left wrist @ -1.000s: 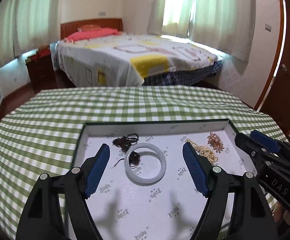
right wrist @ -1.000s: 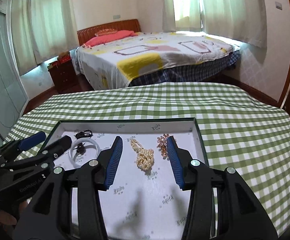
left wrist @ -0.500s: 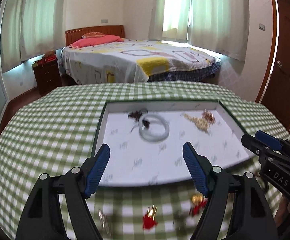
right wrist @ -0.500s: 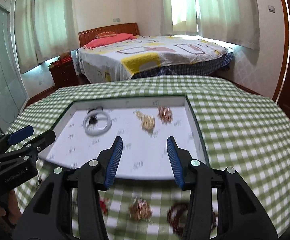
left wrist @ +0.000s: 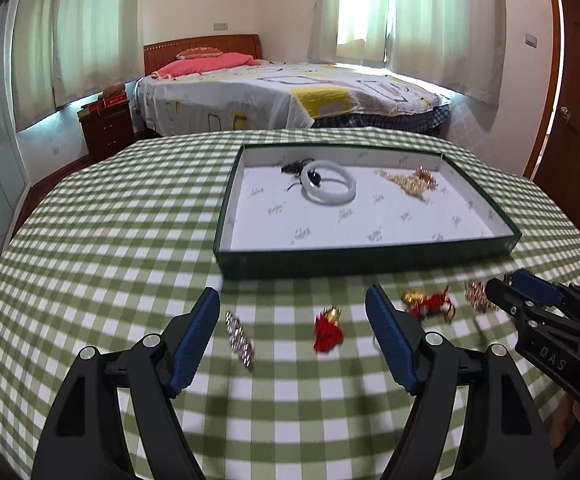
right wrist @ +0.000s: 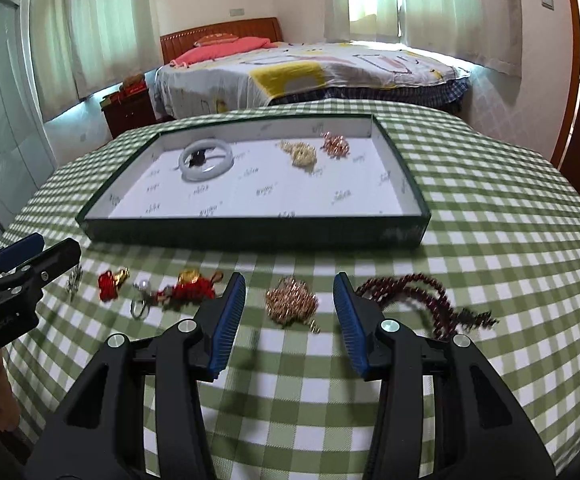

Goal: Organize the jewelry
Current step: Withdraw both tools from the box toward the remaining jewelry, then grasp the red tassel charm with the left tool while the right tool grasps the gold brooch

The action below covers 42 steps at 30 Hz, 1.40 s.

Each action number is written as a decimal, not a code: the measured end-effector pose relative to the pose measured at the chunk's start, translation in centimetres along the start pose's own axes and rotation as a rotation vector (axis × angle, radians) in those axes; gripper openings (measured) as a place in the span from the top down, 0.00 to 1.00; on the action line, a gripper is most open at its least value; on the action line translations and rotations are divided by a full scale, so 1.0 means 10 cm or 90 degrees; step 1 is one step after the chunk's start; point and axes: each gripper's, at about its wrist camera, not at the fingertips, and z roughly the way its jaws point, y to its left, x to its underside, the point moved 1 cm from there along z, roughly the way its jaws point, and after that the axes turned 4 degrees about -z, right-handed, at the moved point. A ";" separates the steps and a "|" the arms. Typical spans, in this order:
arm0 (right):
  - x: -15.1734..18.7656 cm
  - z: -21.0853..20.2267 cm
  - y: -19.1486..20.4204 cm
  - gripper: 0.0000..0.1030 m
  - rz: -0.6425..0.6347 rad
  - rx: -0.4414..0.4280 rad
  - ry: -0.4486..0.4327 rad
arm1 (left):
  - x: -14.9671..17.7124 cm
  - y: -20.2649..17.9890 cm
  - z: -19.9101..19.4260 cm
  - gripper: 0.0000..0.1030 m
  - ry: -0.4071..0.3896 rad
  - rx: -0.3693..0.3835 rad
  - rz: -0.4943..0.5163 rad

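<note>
Jewelry lies in two groups on the checkered tabletop [right wrist: 490,208]: a white bangle [right wrist: 206,162] and chains in the box [right wrist: 249,236], and loose pieces in front of it. The left hand-held gripper [left wrist: 292,322] hangs released over a red tassel charm [left wrist: 328,330]. The right hand-held gripper [right wrist: 290,312] hangs released over a rose-gold chain pile [right wrist: 292,300], with dark red beads [right wrist: 422,292] just right of it.

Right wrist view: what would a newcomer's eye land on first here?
The shallow dark green tray with a white printed lining, on the green-and-white checked tablecloth, holding a pale white bangle and two small bead heaps. In front of it, a loose row of jewelry, with a gold-pink chain cluster lying between the open blue pads of the right gripper.
</note>
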 end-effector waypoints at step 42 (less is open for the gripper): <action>0.05 0.22 -0.09 0.86 -0.002 -0.007 0.042 | 0.19 -0.09 0.38 0.59 0.078 0.023 0.016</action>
